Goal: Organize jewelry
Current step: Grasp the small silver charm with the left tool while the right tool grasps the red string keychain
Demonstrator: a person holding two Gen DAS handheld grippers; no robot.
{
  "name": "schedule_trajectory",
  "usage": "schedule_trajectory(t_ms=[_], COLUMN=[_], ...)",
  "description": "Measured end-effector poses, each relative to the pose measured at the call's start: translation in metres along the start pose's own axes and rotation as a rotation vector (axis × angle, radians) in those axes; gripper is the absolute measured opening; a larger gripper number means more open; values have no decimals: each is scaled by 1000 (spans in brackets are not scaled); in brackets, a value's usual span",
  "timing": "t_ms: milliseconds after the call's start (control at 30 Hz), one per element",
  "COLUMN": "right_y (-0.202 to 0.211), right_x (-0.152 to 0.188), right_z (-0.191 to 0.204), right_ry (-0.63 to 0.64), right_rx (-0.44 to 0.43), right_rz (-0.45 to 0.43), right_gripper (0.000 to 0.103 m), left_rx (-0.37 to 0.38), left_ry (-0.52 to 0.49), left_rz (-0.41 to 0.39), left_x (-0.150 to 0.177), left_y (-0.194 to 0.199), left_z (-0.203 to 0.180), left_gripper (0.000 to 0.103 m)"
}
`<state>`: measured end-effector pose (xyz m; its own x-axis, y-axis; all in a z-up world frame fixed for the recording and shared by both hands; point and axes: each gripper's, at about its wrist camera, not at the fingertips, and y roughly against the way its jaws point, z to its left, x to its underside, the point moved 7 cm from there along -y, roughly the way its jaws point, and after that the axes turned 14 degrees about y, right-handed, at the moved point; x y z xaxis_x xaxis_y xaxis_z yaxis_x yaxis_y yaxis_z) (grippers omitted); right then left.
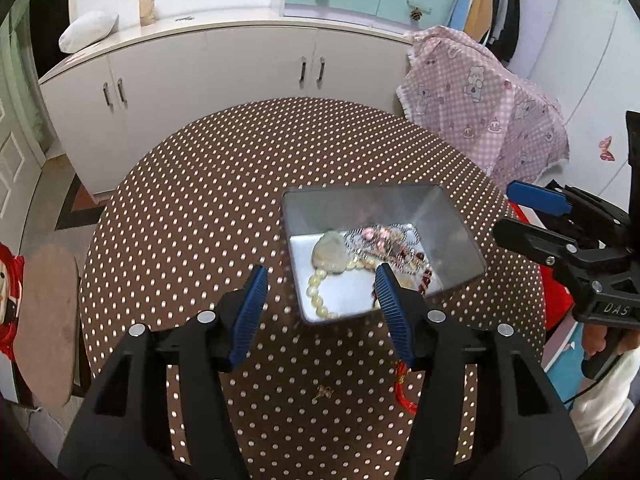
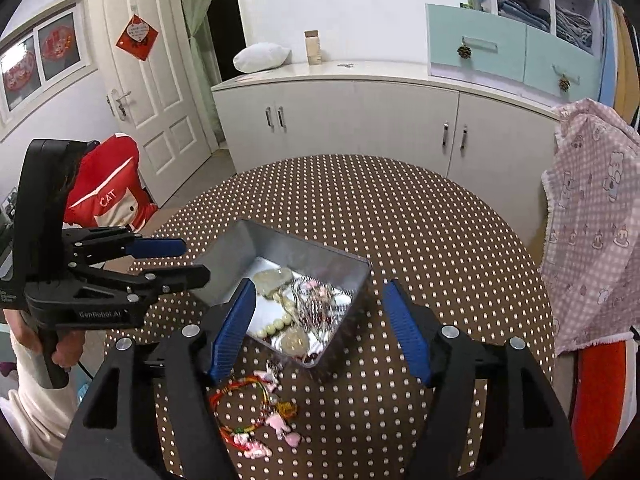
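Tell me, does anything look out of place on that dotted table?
Yes. Most jewelry sits in the metal tin, but a red cord bracelet with pink charms lies loose on the tablecloth just outside it.

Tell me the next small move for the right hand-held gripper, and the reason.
Probably lower the right hand-held gripper, jaws open and empty, toward the red cord bracelet lying on the dotted tablecloth just outside the metal tin, where the other jewelry already sits.

Left wrist view: looks steeply down along its fingers, close over the table (image 1: pixel 224 184), the tin (image 1: pixel 384 208) ahead and right. Right wrist view: same downward slant, tin (image 2: pixel 280 248) ahead and left. Both share table, tin and cabinet (image 1: pixel 224 60).
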<state>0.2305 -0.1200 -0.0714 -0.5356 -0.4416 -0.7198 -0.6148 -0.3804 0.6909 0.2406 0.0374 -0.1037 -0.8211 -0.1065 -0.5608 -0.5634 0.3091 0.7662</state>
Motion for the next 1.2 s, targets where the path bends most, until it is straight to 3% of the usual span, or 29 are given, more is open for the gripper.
schedule_trajectory(t_ms=[333, 533, 667, 833, 1033, 1200], right_y=[4, 3, 3, 9, 12, 5], right_x=[30, 48, 57, 63, 69, 83], right_z=[17, 30, 38, 55, 65, 73], right_ry=[-11, -22, -58, -43, -25, -19], right_rx=[2, -4, 14, 23, 56, 27], right_rz=[26, 34, 30, 7, -4, 22], right_gripper=[64, 64, 64, 64, 64, 63], left_rx=[14, 68, 65, -1, -22, -52], left_ry=[-1, -92, -125, -157, -173, -161], left_rz=[18, -6, -13, 3, -16, -17], left_x=[38, 71, 85, 90, 92, 97], left_y=[1, 1, -7, -21, -19, -13], left_z=[11, 3, 2, 4, 4, 10], left_gripper=[60, 59, 59, 35, 24, 13])
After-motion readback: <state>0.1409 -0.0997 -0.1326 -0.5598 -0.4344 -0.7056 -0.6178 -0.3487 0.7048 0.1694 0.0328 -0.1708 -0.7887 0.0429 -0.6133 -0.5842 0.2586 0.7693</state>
